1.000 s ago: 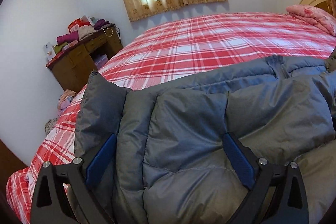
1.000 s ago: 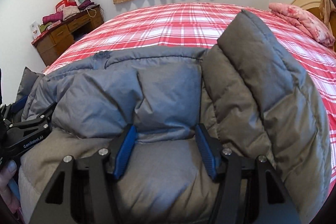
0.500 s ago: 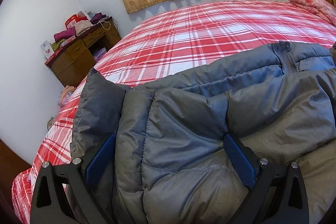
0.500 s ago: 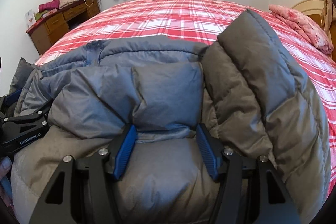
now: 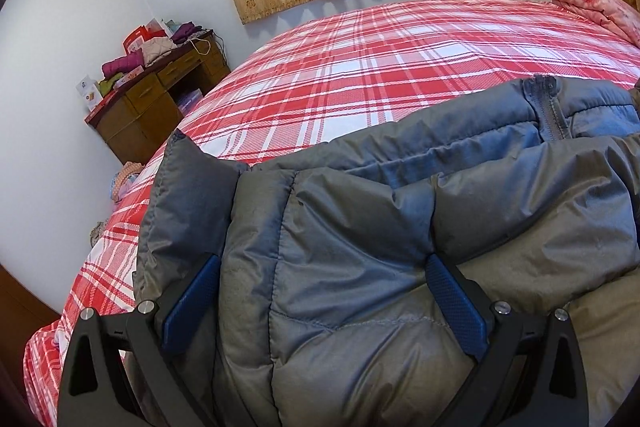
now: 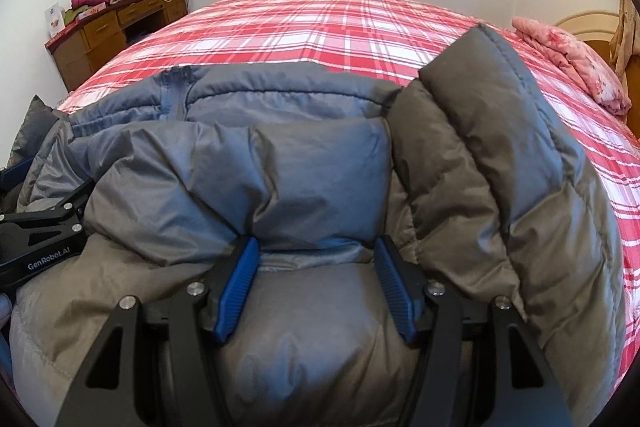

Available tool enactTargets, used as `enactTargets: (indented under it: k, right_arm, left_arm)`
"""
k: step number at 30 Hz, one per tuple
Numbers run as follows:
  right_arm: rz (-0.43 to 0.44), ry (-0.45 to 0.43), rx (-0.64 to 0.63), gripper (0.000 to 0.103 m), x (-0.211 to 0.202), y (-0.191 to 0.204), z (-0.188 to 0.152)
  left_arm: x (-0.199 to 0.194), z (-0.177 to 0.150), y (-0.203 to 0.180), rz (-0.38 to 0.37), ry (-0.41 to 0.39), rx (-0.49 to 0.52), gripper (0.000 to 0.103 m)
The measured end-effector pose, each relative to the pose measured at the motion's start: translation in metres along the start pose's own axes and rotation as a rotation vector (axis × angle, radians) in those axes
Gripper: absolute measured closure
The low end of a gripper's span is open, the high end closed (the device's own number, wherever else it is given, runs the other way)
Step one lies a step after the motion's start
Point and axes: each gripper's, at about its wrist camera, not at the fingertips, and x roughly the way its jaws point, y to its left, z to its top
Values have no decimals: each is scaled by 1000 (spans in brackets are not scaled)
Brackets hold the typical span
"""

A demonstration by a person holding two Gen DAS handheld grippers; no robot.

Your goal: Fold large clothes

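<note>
The bed [image 5: 400, 67], covered in red plaid, carries the grey puffer jacket [image 5: 360, 267] at its near edge. Compared with one second ago, more plaid shows beyond the jacket in both views. The left hand-held gripper [image 5: 324, 291] clamps a thick jacket fold between its blue pads; the right hand-held gripper [image 6: 316, 283] likewise grips a bunched fold, with a padded section standing upright just beside it.
</note>
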Motion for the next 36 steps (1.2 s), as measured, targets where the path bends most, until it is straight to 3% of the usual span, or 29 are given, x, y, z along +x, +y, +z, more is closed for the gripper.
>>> enactTargets:
  k: [10, 13, 17, 19, 22, 30, 33, 36]
  right_arm:
    - [-39, 13, -25, 38, 4, 12, 2]
    - [-56, 23, -50, 38, -11, 17, 3]
    - [18, -96, -26, 37, -69, 32, -9]
    - [36, -116, -30, 30, -80, 44, -19]
    - [36, -59, -62, 30, -64, 63, -34]
    - [-58, -45, -150, 27, -35, 79, -49]
    - [-53, -47, -144, 27, -34, 77, -51]
    - [-60, -50, -146, 27, -33, 78, -50]
  left_arm:
    - [1, 2, -1, 7, 16, 17, 1]
    - [-18, 6, 13, 7, 55, -20, 1]
    - [-79, -9, 34, -36, -94, -75, 1]
    - [-78, -18, 30, -35, -68, -54, 1]
    - [-59, -34, 22, -4, -10, -42, 1]
    - [-61, -48, 29, 0, -18, -99, 1]
    - [-82, -63, 52, 6, -21, -156, 1]
    - [-100, -83, 78, 60, -20, -200, 1]
